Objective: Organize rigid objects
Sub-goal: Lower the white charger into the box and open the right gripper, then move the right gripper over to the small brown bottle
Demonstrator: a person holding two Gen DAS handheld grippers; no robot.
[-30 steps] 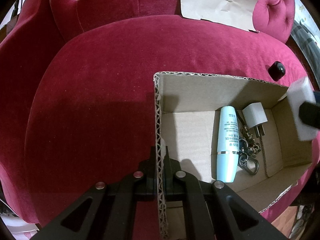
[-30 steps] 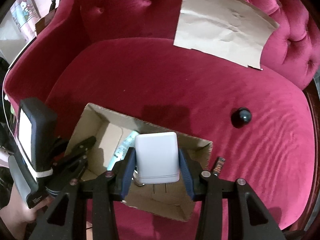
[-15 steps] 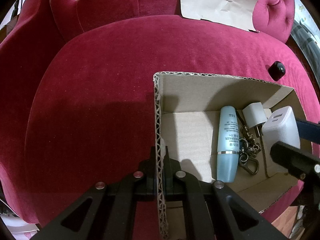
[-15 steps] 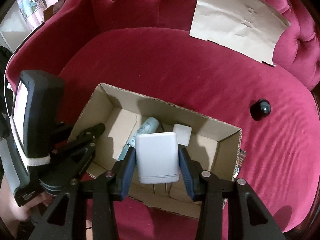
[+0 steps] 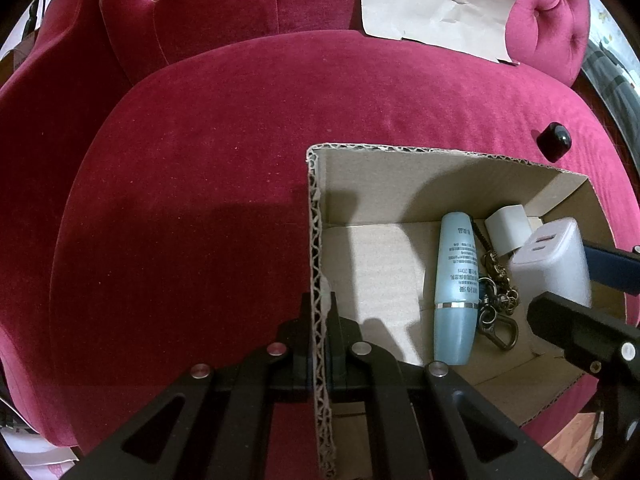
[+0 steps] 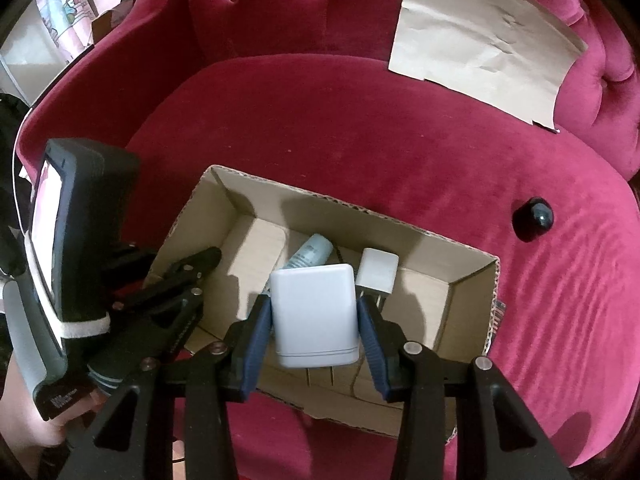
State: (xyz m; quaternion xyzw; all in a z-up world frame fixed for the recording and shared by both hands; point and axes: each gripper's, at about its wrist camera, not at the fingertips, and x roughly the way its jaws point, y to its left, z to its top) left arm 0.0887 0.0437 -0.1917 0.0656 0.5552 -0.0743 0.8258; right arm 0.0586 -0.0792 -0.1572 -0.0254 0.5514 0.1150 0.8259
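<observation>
Cardboard box (image 5: 400, 168) on red velvet seat (image 5: 200, 208). Contents: pale blue tube (image 5: 456, 284), printed text too small to read; small white plug (image 5: 506, 229); keychain (image 5: 496, 304). Left hand-held gripper (image 5: 320, 344) pinches box wall. Right hand-held gripper (image 6: 316, 336) clamps large white charger (image 6: 314, 314) inside box opening.

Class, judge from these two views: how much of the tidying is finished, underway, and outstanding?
Done: blue tube, keychain and small white plug lie in the cardboard box. Underway: right tongs grip a white charger over it; left tongs pinch its wall. Left: black knob on the sofa.
</observation>
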